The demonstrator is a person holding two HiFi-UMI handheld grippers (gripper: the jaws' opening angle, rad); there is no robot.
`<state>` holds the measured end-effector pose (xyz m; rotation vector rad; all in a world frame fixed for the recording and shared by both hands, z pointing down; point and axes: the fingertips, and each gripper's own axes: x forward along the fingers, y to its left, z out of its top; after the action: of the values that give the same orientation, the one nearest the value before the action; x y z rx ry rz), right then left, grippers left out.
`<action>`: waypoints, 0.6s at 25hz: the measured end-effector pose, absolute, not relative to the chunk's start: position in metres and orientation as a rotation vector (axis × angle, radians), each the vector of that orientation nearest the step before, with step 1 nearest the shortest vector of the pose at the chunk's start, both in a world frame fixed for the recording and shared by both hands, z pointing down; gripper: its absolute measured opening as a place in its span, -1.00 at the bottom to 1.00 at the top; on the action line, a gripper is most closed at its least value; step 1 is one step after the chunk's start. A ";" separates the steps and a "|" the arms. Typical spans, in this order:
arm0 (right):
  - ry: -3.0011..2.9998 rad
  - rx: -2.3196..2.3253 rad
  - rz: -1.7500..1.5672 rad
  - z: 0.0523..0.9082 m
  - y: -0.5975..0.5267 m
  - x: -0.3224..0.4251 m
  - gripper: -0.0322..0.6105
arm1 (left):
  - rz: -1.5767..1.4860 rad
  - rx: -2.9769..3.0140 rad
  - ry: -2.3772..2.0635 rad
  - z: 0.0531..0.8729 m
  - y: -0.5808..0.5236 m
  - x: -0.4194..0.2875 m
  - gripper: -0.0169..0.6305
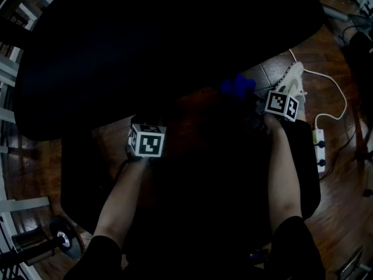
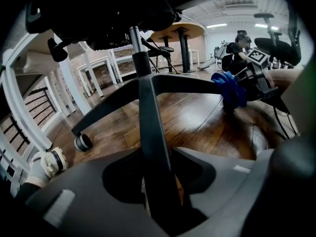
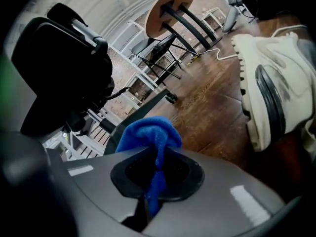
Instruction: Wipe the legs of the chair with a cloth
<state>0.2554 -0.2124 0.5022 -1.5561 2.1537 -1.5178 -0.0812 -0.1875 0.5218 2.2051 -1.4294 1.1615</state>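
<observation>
Blue cloth (image 3: 148,135) bunched, at outer end of black chair leg (image 2: 187,84).

On my right gripper (image 3: 154,181) I see the jaws pinched together on a blue cloth (image 3: 148,135), which bunches up above them. Its puffed end sits in front of a dark chair leg (image 3: 150,106) running off across the wooden floor (image 3: 207,112). A white shoe (image 3: 269,78) stands at the right.

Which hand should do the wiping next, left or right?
Right: the right gripper holds the blue cloth by a chair leg; the left gripper clamps a second leg, no cloth.
</observation>
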 end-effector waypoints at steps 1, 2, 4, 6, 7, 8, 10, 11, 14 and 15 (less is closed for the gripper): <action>2.147 -1.550 -1.531 0.502 -0.211 0.256 -0.81 | 1.174 2.212 -1.422 0.522 -0.187 -0.080 -0.45; 2.145 -1.559 -1.548 0.501 -0.209 0.256 -0.81 | 1.177 2.216 -1.419 0.522 -0.186 -0.080 -0.44; 2.144 -1.576 -1.576 0.499 -0.203 0.256 -0.81 | 1.162 2.213 -1.426 0.522 -0.183 -0.079 -0.45; 2.137 -1.543 -1.591 0.500 -0.196 0.255 -0.81 | 1.153 2.214 -1.430 0.521 -0.179 -0.081 -0.45; 2.130 -1.530 -1.605 0.500 -0.190 0.254 -0.81 | 1.154 2.221 -1.434 0.520 -0.177 -0.082 -0.45; 2.119 -1.522 -1.623 0.500 -0.183 0.253 -0.81 | 1.156 2.235 -1.442 0.517 -0.176 -0.083 -0.45; 2.082 -1.508 -1.651 0.500 -0.171 0.252 -0.81 | 1.154 2.265 -1.444 0.513 -0.176 -0.083 -0.45; 2.066 -1.507 -1.653 0.500 -0.167 0.252 -0.81 | 1.153 2.279 -1.433 0.512 -0.176 -0.083 -0.45; 2.055 -1.496 -1.606 0.501 -0.165 0.251 -0.81 | 1.162 2.300 -1.381 0.517 -0.180 -0.084 -0.45; 2.048 -1.503 -1.600 0.501 -0.165 0.250 -0.81 | 1.171 2.301 -1.362 0.520 -0.182 -0.086 -0.45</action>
<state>0.2499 -0.1646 0.5014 -1.5034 2.0480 -1.5997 -0.0858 -0.1822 0.5200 2.3010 -1.3618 1.1707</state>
